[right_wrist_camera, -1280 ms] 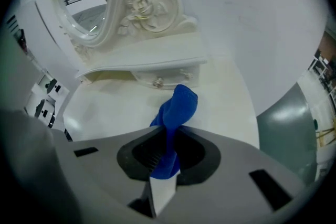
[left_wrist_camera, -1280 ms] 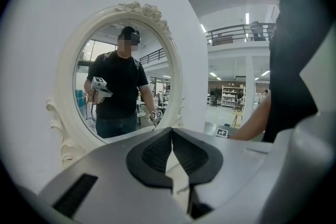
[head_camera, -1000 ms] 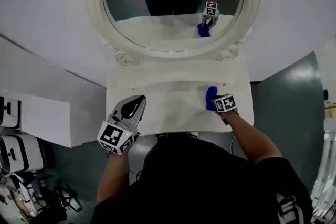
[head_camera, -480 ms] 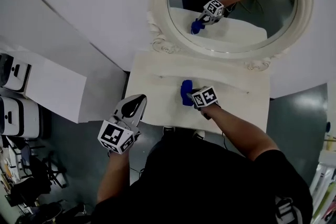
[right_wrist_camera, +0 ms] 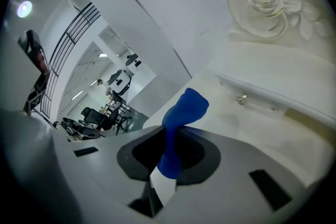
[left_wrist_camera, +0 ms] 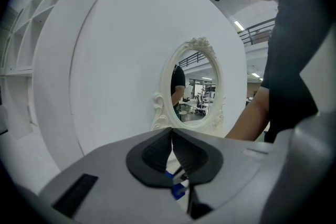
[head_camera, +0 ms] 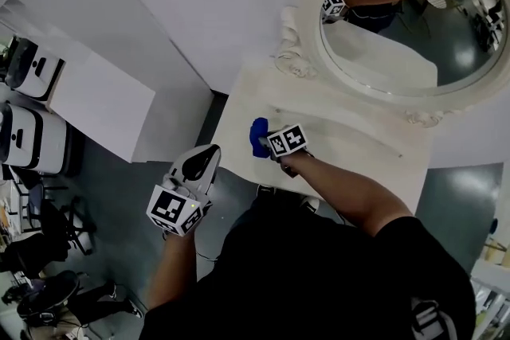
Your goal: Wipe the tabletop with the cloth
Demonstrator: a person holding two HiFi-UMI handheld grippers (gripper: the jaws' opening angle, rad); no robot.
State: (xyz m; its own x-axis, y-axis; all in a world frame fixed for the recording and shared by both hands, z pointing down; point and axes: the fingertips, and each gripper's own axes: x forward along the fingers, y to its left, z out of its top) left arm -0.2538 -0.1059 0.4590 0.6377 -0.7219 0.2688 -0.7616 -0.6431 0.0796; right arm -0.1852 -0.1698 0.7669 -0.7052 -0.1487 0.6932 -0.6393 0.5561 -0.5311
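Leftward across the tabletop (head_camera: 351, 135) is where the blue cloth (head_camera: 258, 137) has gone: a second ago it lay on the right part, and now it sits at the left end, near the front edge. The right gripper (head_camera: 272, 143) came with it. The right forearm reaches forward and left from the shoulder, nearly straight and low over the table's near edge. In the right gripper view, the jaws pinch the cloth (right_wrist_camera: 184, 110) at its lower part, and the free end of the cloth sticks up and curls over beyond the tips.

The left gripper (head_camera: 205, 158) is held off the table's left end, above the dark floor, with the elbow bent and the forearm close to the body. Its jaws are pressed together with nothing between them.

Each gripper carries one cube with black-and-white square markers. There are two grippers and one cloth. One oval mirror (head_camera: 414, 20) in an ornate cream frame stands at the far side of the table. Two white cases (head_camera: 32, 68) sit far left.
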